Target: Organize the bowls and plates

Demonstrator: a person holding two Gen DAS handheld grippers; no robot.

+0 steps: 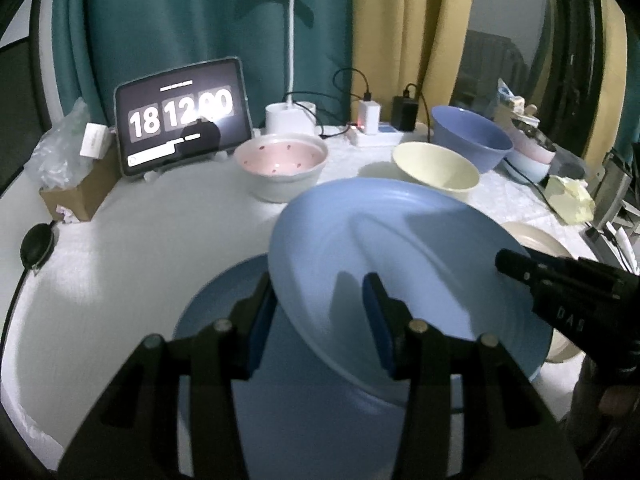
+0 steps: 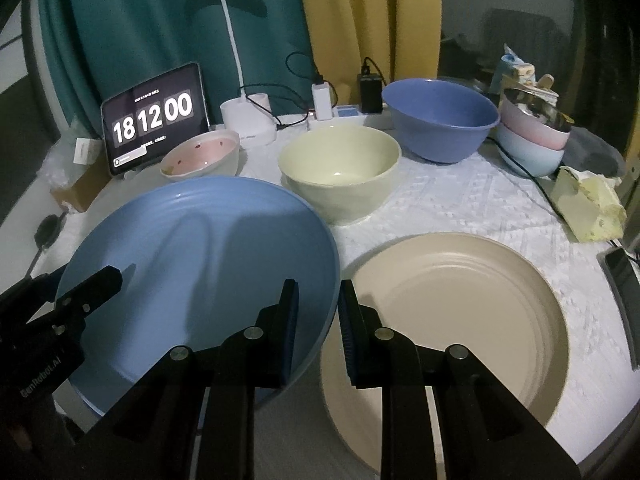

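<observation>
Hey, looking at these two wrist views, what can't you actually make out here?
- Lower blue plate, left view: mostly covered by the lifted blue plate and the left hand-held gripper.
- Beige plate, right view: near rim hidden behind the right hand-held gripper; in the left view only a sliver shows.
- Tablet: small text under the clock digits is too small to read.
- Contents of the stacked bowls: blurred, dim, partly cut off.

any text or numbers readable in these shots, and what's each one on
"18 12 00": large flip-clock digits on the tablet screen.
"GenRobot.AI": white print on the body of the left gripper, seen from the right wrist view.
"DAS": faint letters on the body of the right gripper, seen from the left wrist view; possibly only part of a word.
Small lines above and below the tablet's digits: too small to read.
Label on the white box left of the tablet: blurred.
</observation>
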